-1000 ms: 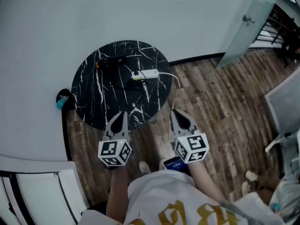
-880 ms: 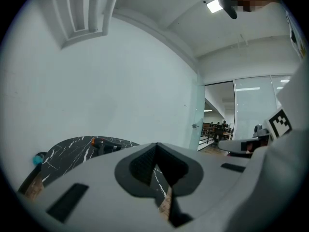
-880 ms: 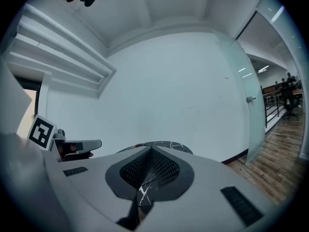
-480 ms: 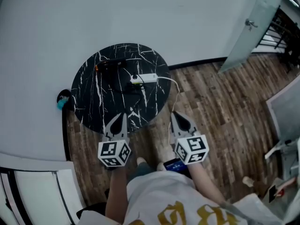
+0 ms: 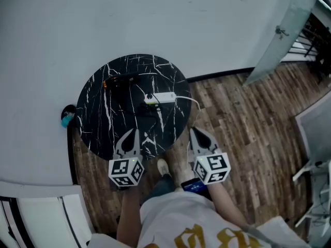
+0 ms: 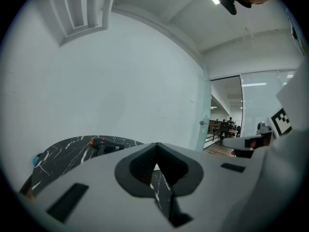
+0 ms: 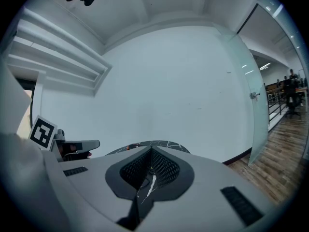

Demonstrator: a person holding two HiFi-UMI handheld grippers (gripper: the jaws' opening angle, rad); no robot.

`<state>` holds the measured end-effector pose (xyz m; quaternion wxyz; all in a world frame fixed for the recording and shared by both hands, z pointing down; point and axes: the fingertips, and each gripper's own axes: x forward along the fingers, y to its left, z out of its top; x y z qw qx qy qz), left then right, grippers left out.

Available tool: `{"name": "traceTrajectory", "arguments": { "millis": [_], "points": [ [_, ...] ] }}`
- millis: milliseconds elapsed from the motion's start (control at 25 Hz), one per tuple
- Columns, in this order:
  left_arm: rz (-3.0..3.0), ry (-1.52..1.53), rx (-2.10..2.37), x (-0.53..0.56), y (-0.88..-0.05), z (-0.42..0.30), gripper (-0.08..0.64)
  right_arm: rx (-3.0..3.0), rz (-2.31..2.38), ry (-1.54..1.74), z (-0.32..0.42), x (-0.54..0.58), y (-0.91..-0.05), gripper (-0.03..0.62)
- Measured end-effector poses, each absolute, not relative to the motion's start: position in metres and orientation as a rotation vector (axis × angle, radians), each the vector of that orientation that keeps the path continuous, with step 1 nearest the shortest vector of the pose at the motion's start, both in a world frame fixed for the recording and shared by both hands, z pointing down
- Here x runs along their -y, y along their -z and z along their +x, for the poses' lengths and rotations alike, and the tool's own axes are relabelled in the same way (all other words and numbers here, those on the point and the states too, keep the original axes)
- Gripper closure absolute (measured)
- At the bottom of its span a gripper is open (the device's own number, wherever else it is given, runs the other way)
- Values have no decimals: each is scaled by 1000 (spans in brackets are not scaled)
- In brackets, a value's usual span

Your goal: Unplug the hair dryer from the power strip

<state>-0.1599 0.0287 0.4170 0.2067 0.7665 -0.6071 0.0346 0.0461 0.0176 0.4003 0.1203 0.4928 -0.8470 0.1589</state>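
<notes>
Stuff from the left: a small teal thing (image 5: 66, 119) sat on the floor (image 5: 243, 118) against the white wall (image 5: 155, 14), just off the left edge of the round black marble table (image 5: 98, 123). The dryer (image 5: 121, 80), black with an orange end, lay near the table's far-left edge, well away from both tools.

The left gripper (image 5: 134, 132) hung over the table's near edge, pointing in toward the middle. Its jaws were pressed together with nothing between them; its own view showed only a sliver of marble past the tips.

The white strip (image 5: 161, 97) lay right of the table's centre, toward the right edge. A dark plug (image 5: 150, 95) sat at its left end, so the dryer looked to be plugged in. The cord was black on black and I couldn't really follow it. A white cable (image 5: 189, 99) ran from the strip's right end, over the right edge and down.

The right gripper (image 5: 193, 132) was just off the table's near-right edge, over the wood floor, not touching the table as far as I could tell. Its jaws were also closed tight and empty.

A shoe (image 5: 162, 166) poked out between the two grippers. A glass door (image 5: 282, 32) stood far right.
</notes>
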Motion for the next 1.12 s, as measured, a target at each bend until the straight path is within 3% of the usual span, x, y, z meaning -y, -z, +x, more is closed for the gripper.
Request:
{"name": "traceTrajectory", "arguments": {
  "millis": [1120],
  "points": [
    [2231,-100,1645,9,-420,-159,558,2457,1575,-506,61,-5,-399,594]
  ]
}}
